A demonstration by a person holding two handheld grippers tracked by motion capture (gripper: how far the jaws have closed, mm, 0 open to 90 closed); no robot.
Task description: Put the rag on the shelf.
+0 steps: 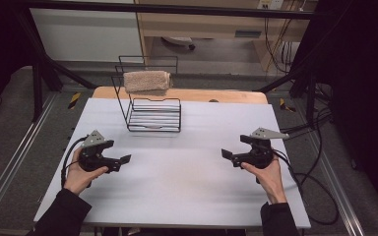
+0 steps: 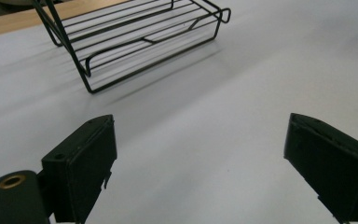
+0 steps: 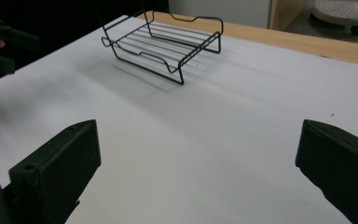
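The rack (image 1: pixel 153 114) is standing on the far middle of the white tabletop (image 1: pixel 177 182), with a beige towel (image 1: pixel 146 81) lying over its upper tier, possibly rolled or folded, though the high view is too soft to tell. The left tongs (image 1: pixel 123 160) and the right tongs (image 1: pixel 227 154) are hovering low over the near tabletop, well apart, tips pointing toward each other. Both tongs are gaping wide with nothing between their jaws.
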